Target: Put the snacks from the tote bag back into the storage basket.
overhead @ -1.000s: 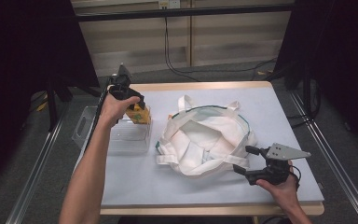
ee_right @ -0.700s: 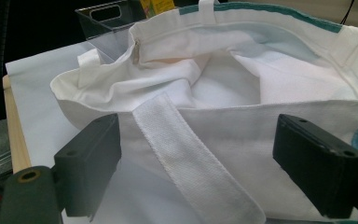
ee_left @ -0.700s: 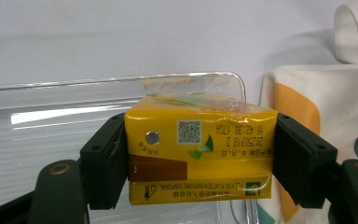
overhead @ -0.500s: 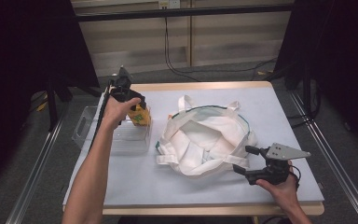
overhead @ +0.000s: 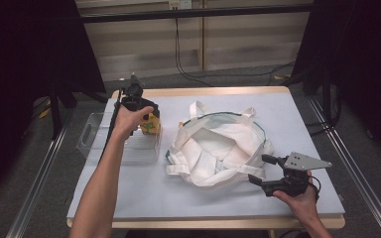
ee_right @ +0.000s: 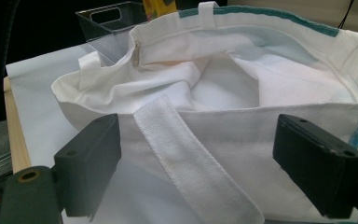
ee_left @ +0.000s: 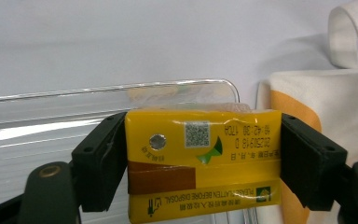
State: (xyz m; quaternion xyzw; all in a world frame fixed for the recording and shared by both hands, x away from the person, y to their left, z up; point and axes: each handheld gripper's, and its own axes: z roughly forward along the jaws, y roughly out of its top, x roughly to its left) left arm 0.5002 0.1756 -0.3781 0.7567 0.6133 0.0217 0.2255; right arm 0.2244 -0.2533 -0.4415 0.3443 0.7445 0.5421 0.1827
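A yellow tissue pack hangs over the near end of a clear plastic bin at the table's left. My left gripper is shut on it. In the left gripper view the pack spans the gap, with both pads against its short ends. Those jaws have just been opening a little with the pack still between them. A white cloth tote bag with a teal rim lies open in the middle. My right gripper stands open at the bag's near right edge. In its own view the bag wall and a strap cross between the jaws, untouched.
The clear bin has a handle cut-out and sits at the table's left edge. The bag's straps trail toward the far side. Bare blue-white tabletop lies in front of the bag and bin.
Little differs: the left hand and the yellow pack have shifted only slightly over the bin. The right gripper has stayed in place.
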